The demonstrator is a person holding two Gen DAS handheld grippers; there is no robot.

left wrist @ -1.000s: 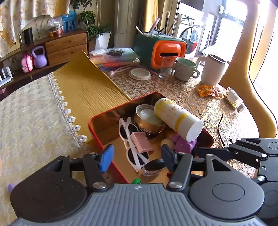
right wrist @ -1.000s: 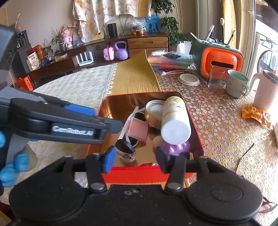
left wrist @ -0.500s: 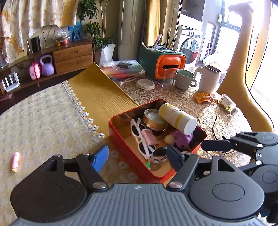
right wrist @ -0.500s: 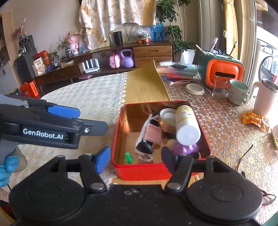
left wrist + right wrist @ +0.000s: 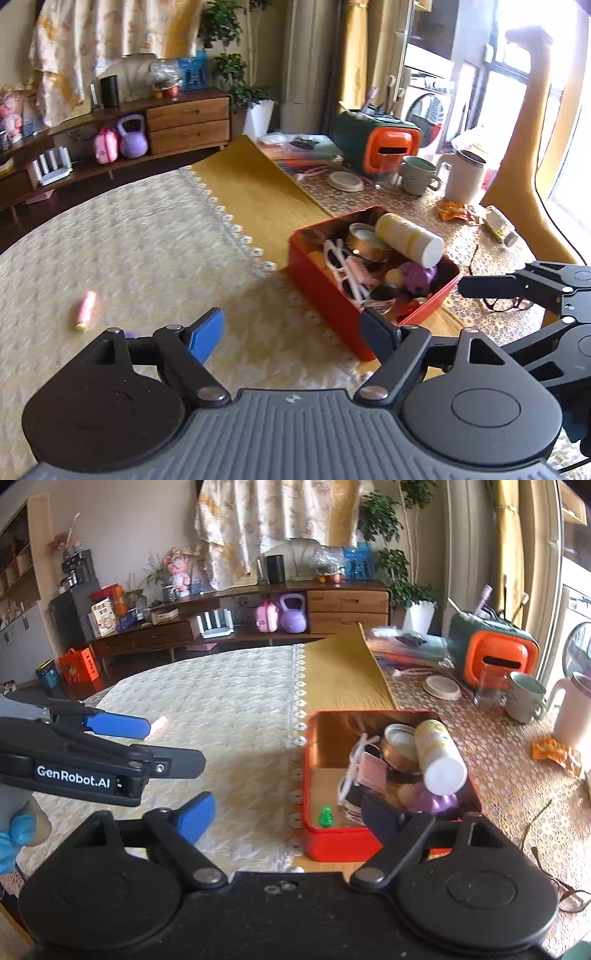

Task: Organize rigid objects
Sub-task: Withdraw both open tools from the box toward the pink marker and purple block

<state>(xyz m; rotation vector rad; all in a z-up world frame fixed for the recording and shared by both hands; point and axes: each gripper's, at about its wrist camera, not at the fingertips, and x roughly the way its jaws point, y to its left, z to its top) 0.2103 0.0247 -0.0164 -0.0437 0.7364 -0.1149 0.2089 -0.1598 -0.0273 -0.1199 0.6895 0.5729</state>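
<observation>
Fingers (image 5: 207, 334) of both grippers wide apart (nothing held)

A round table under a cream lace cloth (image 5: 129, 236) carries a red rectangular metal tin (image 5: 325, 291); a small pink tube (image 5: 85, 305) lies at the tin's nine o'clock.

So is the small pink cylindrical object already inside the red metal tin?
No: the small pink cylindrical object lies on the cream patterned tablecloth, well apart from the red metal tin, left of it.
</observation>
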